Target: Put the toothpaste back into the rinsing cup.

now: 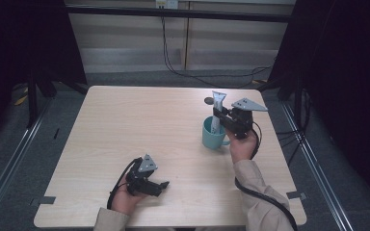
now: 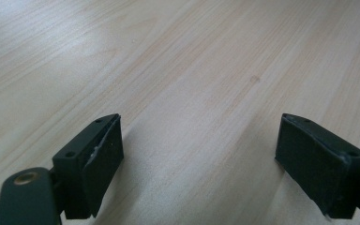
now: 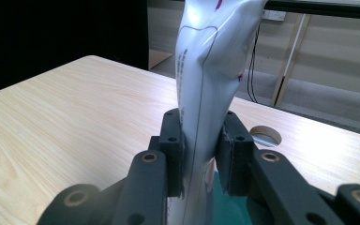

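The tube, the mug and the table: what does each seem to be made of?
Tube: glossy white soft plastic, probably; it dents between the right gripper jaws. Mug: teal, smooth, ceramic or plastic. Table: pale wood-grain top, matte, maybe laminate.

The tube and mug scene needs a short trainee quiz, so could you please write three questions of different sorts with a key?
1. True or false: the right gripper is shut on the tube.
2. Multiple choice: where is the tube's lower end? A) flat on the table B) inside the mug C) in the left gripper
3. Fill in: the left gripper's jaws stand ____ just above bare table near the front edge.

Key
1. True: in the right gripper view both jaws press the tube's sides.
2. B: the tube stands upright, its lower end in the teal mug.
3. Open: the left gripper view shows a wide gap with nothing between them.
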The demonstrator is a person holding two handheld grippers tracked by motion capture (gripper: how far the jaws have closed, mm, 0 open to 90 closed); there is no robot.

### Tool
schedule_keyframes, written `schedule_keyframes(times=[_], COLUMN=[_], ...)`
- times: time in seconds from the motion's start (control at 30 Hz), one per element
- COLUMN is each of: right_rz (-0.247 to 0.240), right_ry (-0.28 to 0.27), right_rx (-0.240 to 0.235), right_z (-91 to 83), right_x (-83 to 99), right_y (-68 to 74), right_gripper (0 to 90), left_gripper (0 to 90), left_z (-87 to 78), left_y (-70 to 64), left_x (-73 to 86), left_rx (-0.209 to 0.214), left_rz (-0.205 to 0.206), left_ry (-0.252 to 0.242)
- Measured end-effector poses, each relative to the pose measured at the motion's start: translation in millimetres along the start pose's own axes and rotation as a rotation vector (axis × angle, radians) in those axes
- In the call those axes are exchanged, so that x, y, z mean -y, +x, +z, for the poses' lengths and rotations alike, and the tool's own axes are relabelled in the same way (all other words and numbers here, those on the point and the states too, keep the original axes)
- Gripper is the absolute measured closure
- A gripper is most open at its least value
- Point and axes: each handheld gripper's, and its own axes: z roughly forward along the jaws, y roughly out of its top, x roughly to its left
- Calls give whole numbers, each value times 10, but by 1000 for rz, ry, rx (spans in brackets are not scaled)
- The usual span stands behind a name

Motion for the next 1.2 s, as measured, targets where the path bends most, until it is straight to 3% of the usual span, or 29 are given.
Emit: schedule_keyframes(times=[1.2], right_rz=[9], right_ry=[31], right_rx=[16], right_z=[20], right_x=[228], right_y=[-54], right_gripper=[730], left_gripper=[151], left_z=[0], left_y=[0], left_x=[0], left_rx=[-1], left_rz=[0], left_ry=[0])
